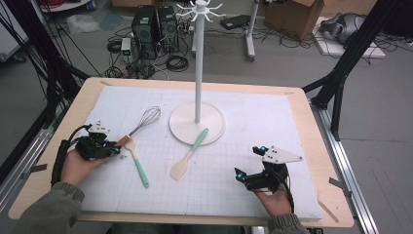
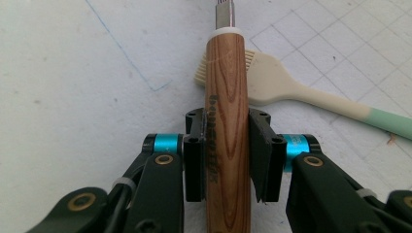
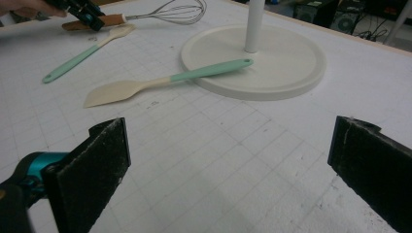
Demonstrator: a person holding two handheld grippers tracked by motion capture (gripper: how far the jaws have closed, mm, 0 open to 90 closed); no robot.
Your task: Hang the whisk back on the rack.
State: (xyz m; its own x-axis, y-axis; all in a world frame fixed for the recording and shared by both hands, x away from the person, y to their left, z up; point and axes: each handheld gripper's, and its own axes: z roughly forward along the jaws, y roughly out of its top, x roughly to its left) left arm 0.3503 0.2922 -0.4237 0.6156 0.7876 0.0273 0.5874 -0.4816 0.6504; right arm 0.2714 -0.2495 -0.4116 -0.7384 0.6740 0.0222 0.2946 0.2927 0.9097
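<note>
Whisk handle clamped in my left gripper, left-centre of the high view.

I see one whisk (image 1: pixel 144 122): wood-grain handle with a white collar and a wire head, its long axis running from lower left to upper right, wires toward the stand (image 1: pixel 197 122). My left gripper (image 2: pixel 227 155) has its jaws pressed on both sides of that handle. Two mint-handled utensils lie on the mat: a brush (image 1: pixel 137 163) and a spatula (image 1: pixel 189 155). My right gripper (image 3: pixel 228 170) gapes wide, empty.

Right gripper (image 3: pixel 228 170) jaws wide apart at bottom; spatula (image 3: pixel 160 83) mid-frame, handle probably resting on stand base (image 3: pixel 291 63).
</note>
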